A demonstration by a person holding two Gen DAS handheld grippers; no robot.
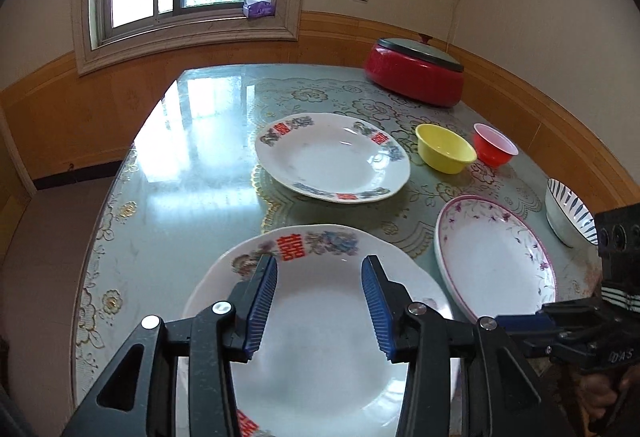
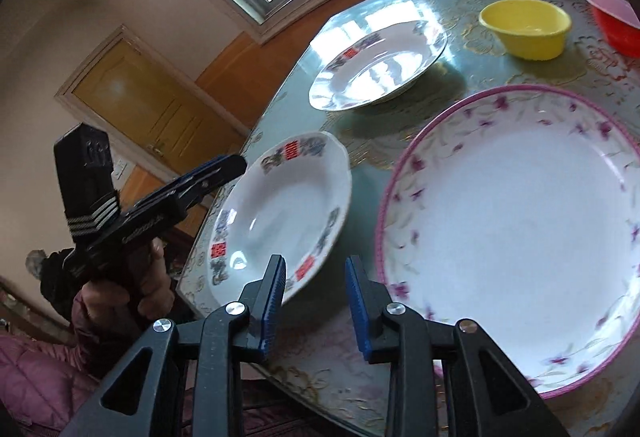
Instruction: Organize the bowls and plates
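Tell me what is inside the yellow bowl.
Nothing shows inside the yellow bowl: the right wrist view shows a bare yellow inner wall and floor with only a light glare. The near wall hides a small strip of the floor, so that part stays unseen.

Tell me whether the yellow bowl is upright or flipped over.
Upright. The yellow bowl rests on the table with its open mouth facing up; its inside looks empty.
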